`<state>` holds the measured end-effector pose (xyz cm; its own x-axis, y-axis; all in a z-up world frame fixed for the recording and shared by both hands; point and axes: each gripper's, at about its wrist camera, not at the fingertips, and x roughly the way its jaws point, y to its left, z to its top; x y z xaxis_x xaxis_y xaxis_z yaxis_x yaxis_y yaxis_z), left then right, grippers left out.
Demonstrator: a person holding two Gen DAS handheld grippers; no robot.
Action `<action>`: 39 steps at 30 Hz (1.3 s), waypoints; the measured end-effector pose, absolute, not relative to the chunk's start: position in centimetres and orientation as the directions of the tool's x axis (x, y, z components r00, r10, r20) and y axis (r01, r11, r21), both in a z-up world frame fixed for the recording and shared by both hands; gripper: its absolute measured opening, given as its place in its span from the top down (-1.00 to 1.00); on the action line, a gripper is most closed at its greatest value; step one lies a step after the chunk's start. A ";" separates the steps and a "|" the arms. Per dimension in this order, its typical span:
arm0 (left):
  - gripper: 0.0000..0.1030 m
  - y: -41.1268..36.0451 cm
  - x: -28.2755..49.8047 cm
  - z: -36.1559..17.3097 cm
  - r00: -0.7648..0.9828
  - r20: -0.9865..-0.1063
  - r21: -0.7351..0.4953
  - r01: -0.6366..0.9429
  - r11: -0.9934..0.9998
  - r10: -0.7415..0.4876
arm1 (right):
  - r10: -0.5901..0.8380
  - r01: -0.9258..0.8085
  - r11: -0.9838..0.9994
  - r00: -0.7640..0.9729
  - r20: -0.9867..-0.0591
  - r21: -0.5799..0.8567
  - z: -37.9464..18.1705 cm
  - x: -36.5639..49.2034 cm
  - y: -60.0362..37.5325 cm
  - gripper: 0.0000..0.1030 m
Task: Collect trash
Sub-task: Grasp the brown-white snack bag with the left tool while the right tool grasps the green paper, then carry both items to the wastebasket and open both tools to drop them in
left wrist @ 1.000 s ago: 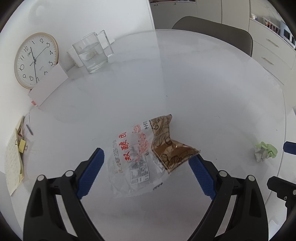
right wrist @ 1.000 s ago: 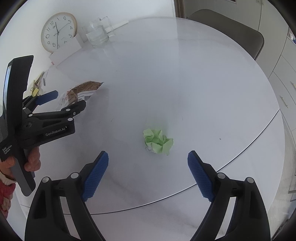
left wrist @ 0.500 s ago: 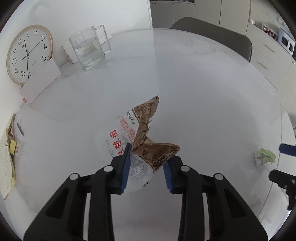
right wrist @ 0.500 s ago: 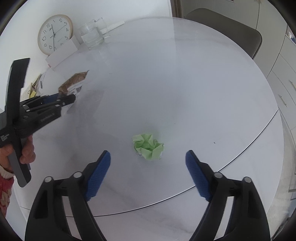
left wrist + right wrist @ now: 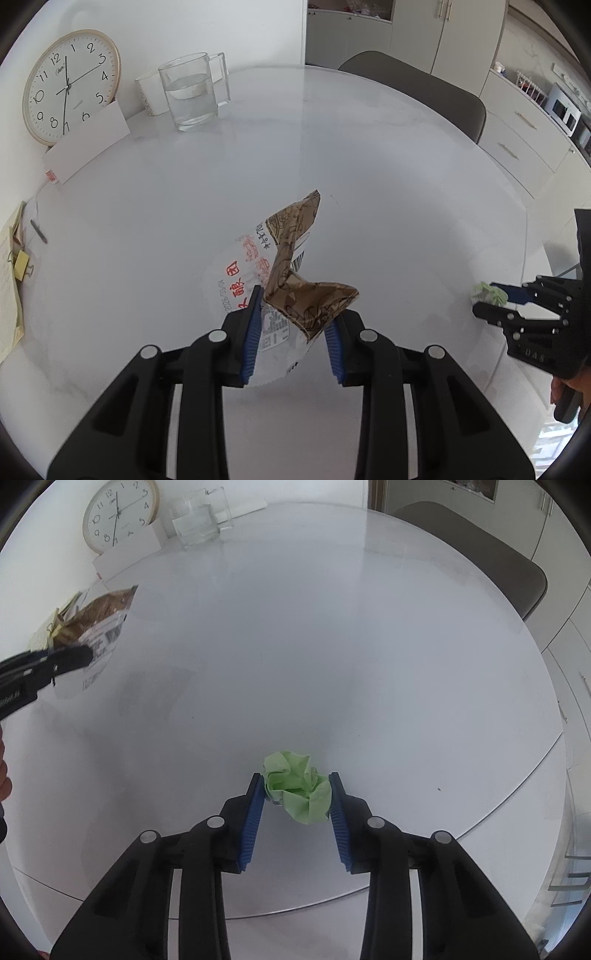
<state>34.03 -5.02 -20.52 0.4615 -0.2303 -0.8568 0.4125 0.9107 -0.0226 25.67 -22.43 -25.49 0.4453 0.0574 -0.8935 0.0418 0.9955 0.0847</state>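
The crumpled food wrapper point(image 5: 295, 291), brown and clear with red print, is clamped in the left hand-held gripper point(image 5: 293, 328) above the white bench point(image 5: 369, 166). To its right, the green paper ball point(image 5: 297, 792) sits near the bench's edge, pinched by the right hand-held gripper point(image 5: 297, 812), whose jaws have just closed.

Both wrist cameras look steeply down, close over 1 shared round table point(image 5: 369, 155), side by side
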 end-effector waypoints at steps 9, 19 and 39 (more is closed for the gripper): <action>0.41 -8.8 22.0 -15.8 0.404 -0.837 -0.087 0.566 0.820 -0.368 | 0.063 0.088 0.988 0.513 -0.856 0.125 -20.6 12.9 -25.1 0.31; 0.41 -19.4 -1.4 -16.5 0.139 -0.864 -0.186 0.805 0.564 -0.484 | 0.037 0.196 0.970 0.467 -0.883 0.144 -21.2 -6.0 -31.6 0.30; 0.38 -26.0 -10.8 -25.2 0.096 -0.945 -0.116 0.793 0.598 -0.311 | 0.123 0.162 0.963 0.449 -0.885 0.216 -24.0 -14.8 -32.1 0.27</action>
<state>-10.80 -25.95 -25.22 0.0963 -0.3112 -0.9454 0.7933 0.5977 -0.1160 -14.84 -32.06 -23.96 0.4488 0.1234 -0.8851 0.1617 0.9629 0.2162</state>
